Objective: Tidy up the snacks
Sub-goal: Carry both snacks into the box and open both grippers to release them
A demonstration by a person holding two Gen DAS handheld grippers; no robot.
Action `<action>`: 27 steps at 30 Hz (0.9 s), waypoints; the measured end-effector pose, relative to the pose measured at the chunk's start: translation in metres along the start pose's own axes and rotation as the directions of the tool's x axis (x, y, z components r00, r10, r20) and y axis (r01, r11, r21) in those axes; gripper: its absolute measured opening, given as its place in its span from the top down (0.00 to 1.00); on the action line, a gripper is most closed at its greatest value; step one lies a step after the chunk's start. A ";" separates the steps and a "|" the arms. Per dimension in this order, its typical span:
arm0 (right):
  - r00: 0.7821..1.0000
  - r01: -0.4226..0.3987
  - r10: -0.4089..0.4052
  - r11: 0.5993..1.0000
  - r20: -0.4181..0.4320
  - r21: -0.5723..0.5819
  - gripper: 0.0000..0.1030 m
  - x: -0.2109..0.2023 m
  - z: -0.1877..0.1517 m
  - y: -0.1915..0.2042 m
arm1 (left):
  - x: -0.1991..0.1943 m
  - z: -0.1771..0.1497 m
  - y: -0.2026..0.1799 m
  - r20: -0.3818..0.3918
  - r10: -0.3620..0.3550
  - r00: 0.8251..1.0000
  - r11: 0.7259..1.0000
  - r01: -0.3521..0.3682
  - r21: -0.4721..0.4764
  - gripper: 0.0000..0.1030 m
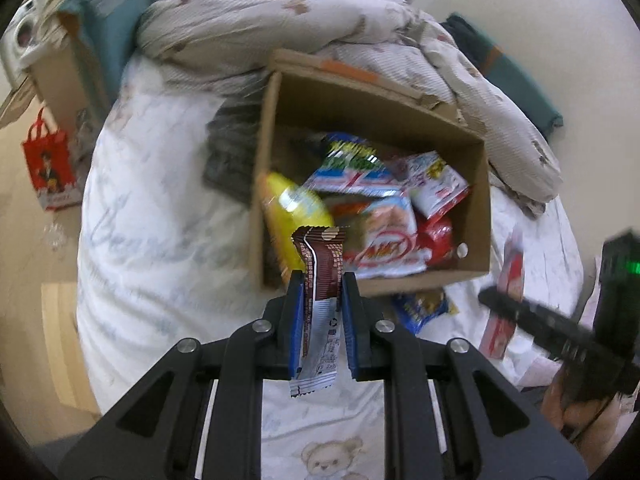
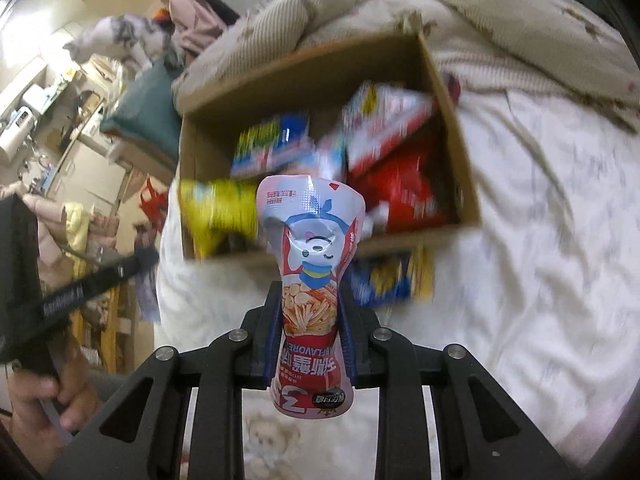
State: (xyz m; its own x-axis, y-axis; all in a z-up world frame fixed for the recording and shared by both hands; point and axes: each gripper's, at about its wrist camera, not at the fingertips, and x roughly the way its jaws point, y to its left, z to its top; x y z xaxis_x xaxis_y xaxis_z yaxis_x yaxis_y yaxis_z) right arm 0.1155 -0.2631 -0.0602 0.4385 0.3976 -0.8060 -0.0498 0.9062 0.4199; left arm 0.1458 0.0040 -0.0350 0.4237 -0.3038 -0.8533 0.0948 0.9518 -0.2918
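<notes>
An open cardboard box (image 1: 376,108) (image 2: 308,68) sits on a bed, holding several snack packets: a yellow bag (image 1: 294,206) (image 2: 218,208), blue-and-white packs (image 1: 352,164) (image 2: 272,140) and a red bag (image 1: 438,236) (image 2: 404,192). My left gripper (image 1: 322,280) is shut on a brown chocolate bar wrapper (image 1: 322,264), held just short of the box's near wall. My right gripper (image 2: 310,292) is shut on a pink-and-red snack pouch (image 2: 312,248) with a cartoon face, also in front of the box. A blue-and-yellow packet (image 1: 422,306) (image 2: 394,280) lies on the sheet beside the box.
A rumpled quilt (image 1: 320,20) (image 2: 500,8) is piled behind the box. A red packet (image 1: 506,300) lies on the white sheet (image 1: 160,200). A red bag (image 1: 48,164) and another cardboard box (image 1: 64,76) stand on the floor. A cat (image 2: 116,40) stands beyond the bed.
</notes>
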 end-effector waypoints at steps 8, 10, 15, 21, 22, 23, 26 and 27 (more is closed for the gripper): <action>1.000 0.006 -0.005 0.999 0.026 -0.043 0.74 0.033 0.066 -0.002 | 0.026 0.051 -0.044 0.038 -0.008 0.999 0.997 0.006 0.075 0.86; 1.000 -0.007 0.008 0.999 0.014 -0.041 0.74 0.040 0.074 -0.004 | 0.036 0.060 -0.049 0.037 0.003 0.999 0.996 -0.006 0.085 0.86; 1.000 -0.014 0.014 0.999 0.001 -0.037 0.74 0.058 0.085 -0.011 | 0.063 0.069 -0.051 0.000 0.019 1.000 0.998 -0.019 0.055 0.86; 0.998 -0.063 0.063 0.997 -0.004 -0.047 0.70 0.067 0.084 -0.013 | 0.072 0.067 -0.061 0.020 0.035 0.999 0.994 -0.037 0.101 0.85; 0.998 -0.065 0.066 0.997 -0.001 -0.052 0.69 0.067 0.083 -0.012 | 0.072 0.067 -0.062 0.022 0.038 0.999 0.993 -0.040 0.107 0.85; 0.997 -0.072 0.072 0.996 0.003 -0.051 0.69 0.068 0.083 -0.012 | 0.073 0.067 -0.063 0.027 0.040 0.999 0.993 -0.042 0.111 0.85; 0.995 -0.099 0.099 0.995 0.019 -0.035 0.67 0.067 0.085 -0.012 | 0.071 0.069 -0.064 0.042 0.051 0.998 0.992 -0.055 0.111 0.85; 0.994 -0.107 0.108 0.994 0.027 -0.026 0.65 0.065 0.085 -0.012 | 0.071 0.070 -0.064 0.043 0.054 0.998 0.992 -0.059 0.109 0.85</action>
State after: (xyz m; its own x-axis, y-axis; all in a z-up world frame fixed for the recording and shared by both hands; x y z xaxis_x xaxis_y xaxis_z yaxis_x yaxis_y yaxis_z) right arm 0.2215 -0.2604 -0.0824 0.4545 0.4889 -0.7446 -0.1199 0.8619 0.4927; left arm 0.2325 -0.0753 -0.0469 0.4668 -0.2495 -0.8484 0.1670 0.9670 -0.1925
